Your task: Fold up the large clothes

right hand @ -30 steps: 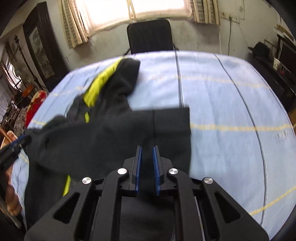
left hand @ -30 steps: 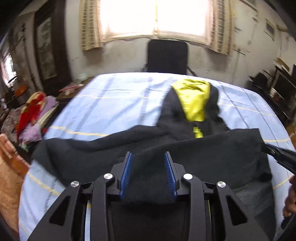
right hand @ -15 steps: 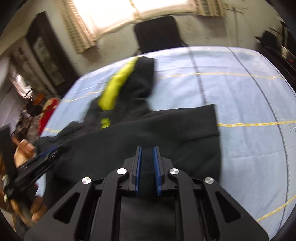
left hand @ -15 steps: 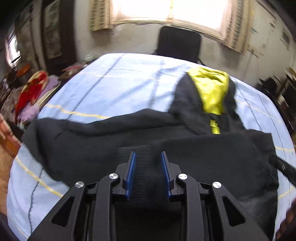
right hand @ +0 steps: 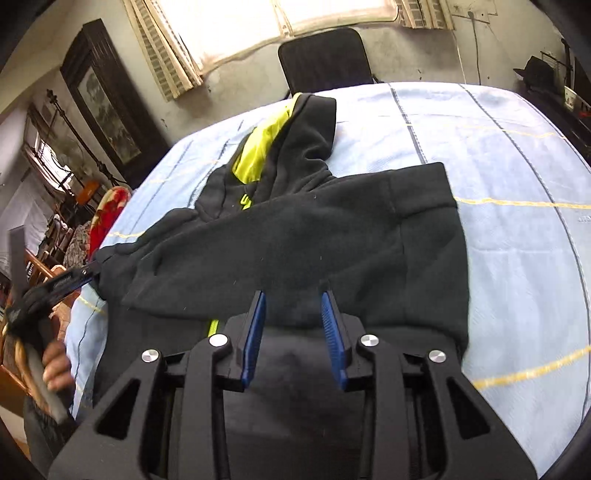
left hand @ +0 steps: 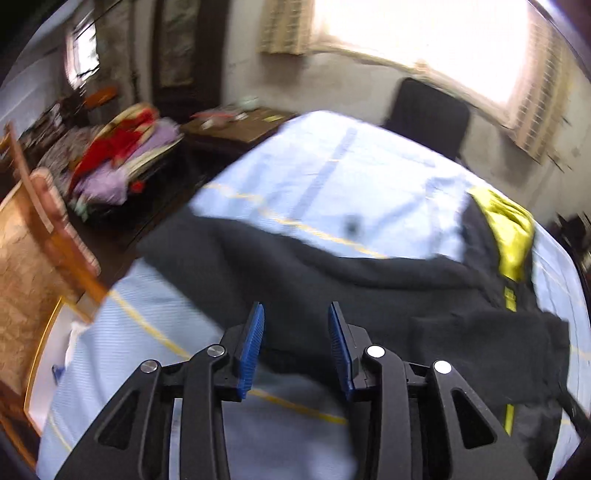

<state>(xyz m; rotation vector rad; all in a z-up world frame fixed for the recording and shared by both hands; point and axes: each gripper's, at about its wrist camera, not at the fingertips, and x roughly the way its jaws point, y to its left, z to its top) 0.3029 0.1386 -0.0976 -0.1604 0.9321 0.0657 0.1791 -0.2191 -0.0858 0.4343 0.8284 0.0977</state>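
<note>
a black hoodie (right hand: 295, 236) lies spread across a pale blue sheet (right hand: 517, 177) with thin yellow and dark stripes. its hood (right hand: 280, 140), lined in bright yellow, points toward the far side, where a black chair (right hand: 325, 62) stands under a bright window (right hand: 251, 22). a sleeve is folded across the body, its cuff end lying flat toward the right side of the sheet.

the right gripper (right hand: 293, 325) sits low over the near edge of the hoodie, its blue pads (right hand: 255, 332) spread apart with nothing pinched between them; black cloth shows under the gap.

the left gripper (left hand: 295, 343) is likewise spread wide, its pads (left hand: 251, 347) apart and holding nothing. it hovers over the near left edge of the hoodie (left hand: 332, 288), with bare sheet (left hand: 351, 177) showing below the gap. this view is blurred. in the right wrist view the left gripper (right hand: 88, 271) appears at the far left, its tip at the hoodie's left end; whether it touches the cloth is not clear.

a heap of red and purple clothes (left hand: 114, 162) lies off to the left, beside a wooden chair (left hand: 40, 221).
</note>
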